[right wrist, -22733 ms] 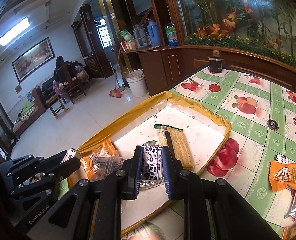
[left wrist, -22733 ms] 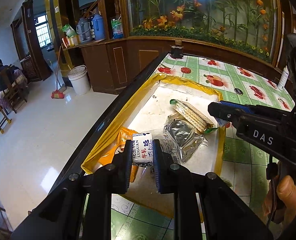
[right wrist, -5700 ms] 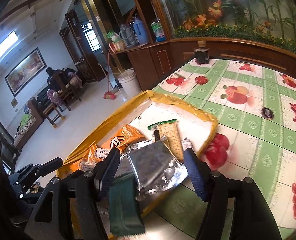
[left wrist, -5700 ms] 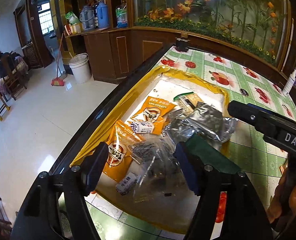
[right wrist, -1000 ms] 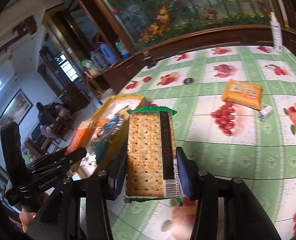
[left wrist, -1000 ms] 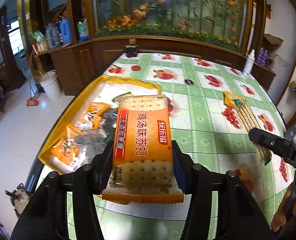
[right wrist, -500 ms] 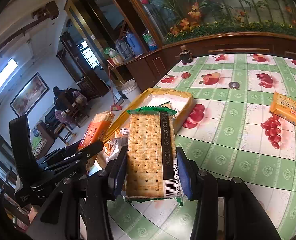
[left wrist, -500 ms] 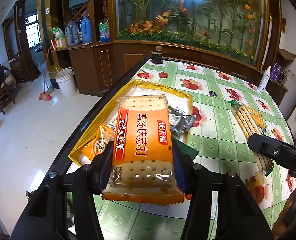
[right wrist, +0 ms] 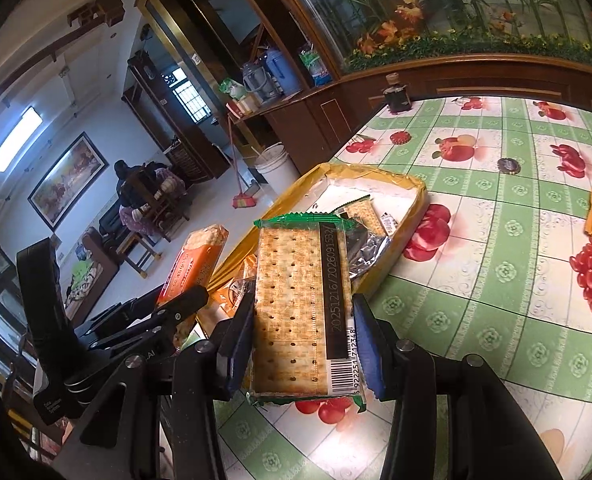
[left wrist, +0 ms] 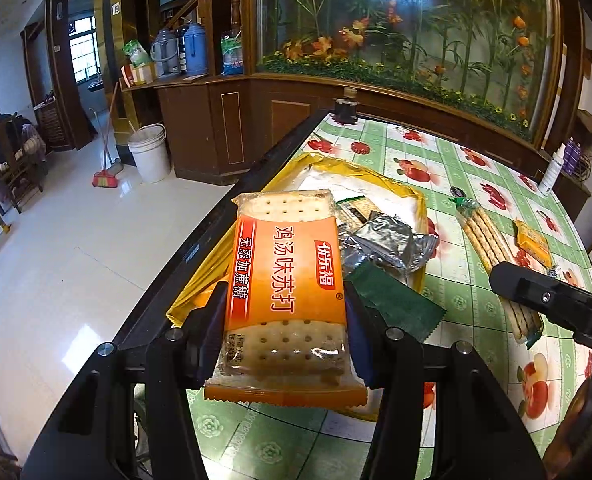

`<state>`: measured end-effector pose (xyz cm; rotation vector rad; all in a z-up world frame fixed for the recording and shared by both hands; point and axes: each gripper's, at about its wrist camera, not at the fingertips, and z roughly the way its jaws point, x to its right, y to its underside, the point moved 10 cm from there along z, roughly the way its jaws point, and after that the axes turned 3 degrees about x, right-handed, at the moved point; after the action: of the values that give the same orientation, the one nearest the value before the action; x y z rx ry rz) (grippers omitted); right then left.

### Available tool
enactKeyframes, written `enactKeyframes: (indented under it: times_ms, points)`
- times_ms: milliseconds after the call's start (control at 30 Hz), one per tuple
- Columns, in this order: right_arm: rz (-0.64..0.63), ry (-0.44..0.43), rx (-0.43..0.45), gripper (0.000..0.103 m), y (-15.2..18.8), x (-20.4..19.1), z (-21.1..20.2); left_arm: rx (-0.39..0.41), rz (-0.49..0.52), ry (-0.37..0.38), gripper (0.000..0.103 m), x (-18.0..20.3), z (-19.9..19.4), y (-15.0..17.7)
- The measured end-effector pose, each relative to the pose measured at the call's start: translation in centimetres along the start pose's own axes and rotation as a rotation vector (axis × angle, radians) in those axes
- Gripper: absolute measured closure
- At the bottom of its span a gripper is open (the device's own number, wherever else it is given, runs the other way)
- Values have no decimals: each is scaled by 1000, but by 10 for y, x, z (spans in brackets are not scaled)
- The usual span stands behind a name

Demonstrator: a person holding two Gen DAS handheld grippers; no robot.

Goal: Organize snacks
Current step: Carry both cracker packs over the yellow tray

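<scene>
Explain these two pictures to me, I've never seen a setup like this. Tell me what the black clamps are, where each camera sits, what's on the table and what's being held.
There is no robot here. A person holds a hand-operated clamp in each hand, and each clamp carries a wide-angle camera looking forward along its two fingers. One picture comes from the left gripper, the other from the right gripper.

The left gripper is closed on an orange cracker pack. The right gripper is closed on a green-edged cracker pack.

Below is a table with a green fruit-print cloth. On it sits a yellow-edged box already holding several snacks, including a silver pouch. Another orange pack lies loose on the cloth, away from the box.
</scene>
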<state>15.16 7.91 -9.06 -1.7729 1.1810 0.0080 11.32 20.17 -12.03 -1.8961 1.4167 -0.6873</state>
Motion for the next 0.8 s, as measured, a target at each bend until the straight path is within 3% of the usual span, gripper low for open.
enactKeyframes:
  times_ms: [800]
  points:
    - [14, -16, -70, 56, -14, 7, 74, -61, 0, -52, 51, -14, 37, 6]
